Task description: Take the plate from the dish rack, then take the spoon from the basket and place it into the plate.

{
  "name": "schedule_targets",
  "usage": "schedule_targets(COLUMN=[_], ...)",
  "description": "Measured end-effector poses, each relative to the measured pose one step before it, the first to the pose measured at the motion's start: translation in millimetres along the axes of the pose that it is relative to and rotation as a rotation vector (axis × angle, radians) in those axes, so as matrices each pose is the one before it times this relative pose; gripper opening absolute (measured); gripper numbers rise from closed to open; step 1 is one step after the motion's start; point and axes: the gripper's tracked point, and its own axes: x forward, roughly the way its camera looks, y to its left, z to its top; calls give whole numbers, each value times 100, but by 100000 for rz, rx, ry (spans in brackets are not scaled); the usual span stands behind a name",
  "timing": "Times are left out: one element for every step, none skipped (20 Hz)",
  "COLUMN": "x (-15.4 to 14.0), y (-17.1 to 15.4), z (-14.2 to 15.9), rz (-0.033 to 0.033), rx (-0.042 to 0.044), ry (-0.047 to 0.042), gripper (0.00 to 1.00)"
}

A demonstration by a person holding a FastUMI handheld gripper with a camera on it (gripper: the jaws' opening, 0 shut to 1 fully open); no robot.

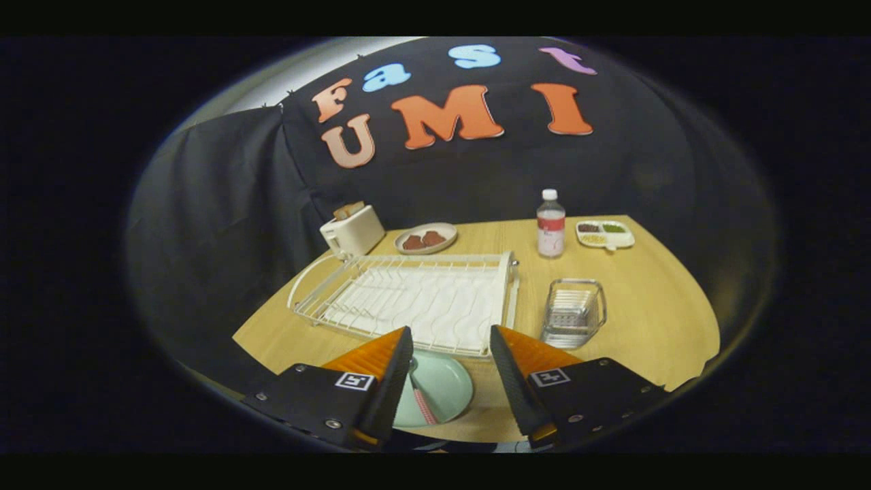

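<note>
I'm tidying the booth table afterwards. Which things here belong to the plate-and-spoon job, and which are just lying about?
Job things: dish rack; green plate between the open tongs; spoon lying in the plate; clear basket.

Lying about: toaster; dish of brown food; bottle; divided snack tray.
</note>
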Motion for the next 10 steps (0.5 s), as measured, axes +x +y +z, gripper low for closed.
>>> schedule_targets(x=[-301,-232,-353,-169,-226,-164,-183,-88,-73,5], y=[-452,-359,-453,-392,-440,-242,-422,-218,-316,-406], z=[1846,1884,2038,1828,1693,1475,1326,1135,1189,1028], rz=[-2339,-1906,-2259,-1797,-1732,-1103,-1458,-1127,-1474,-1632], rx=[-1839,-1476,-1171,-459,-153,22,-191,-223,-665,-624], ry=[-4399,-4542,-4719,-4139,-3800,-3531,-2978,-2691,-2734,-2625], gripper=[70,72,73,74,74,75,76,77,79,80])
